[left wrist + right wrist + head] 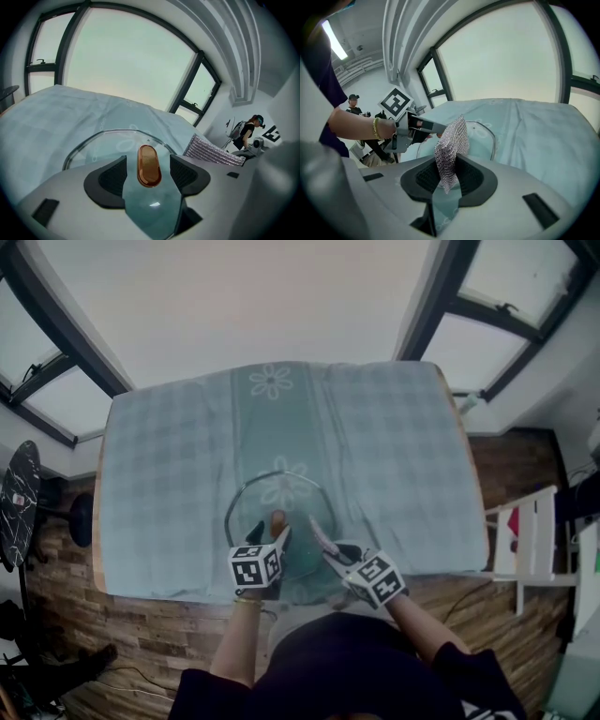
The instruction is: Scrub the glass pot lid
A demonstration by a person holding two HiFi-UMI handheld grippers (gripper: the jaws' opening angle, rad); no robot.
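The lid (279, 495) lies flat on the cloth-covered tabletop (394, 446), near its front edge. The left claw (270, 533) stands wide, its pads on either side of the brown knob (149, 165) but not pressing it, so the lid is unsecured. The right claw (449, 177) is clamped on a metal-mesh scrubber (452, 138), held near the lid. To scrub well, I judge the knob wants a firm pinch first; then work the mesh in circles across the glass, out to the rim. No brand or writing is legible — only square markers on the cubes (396, 102).
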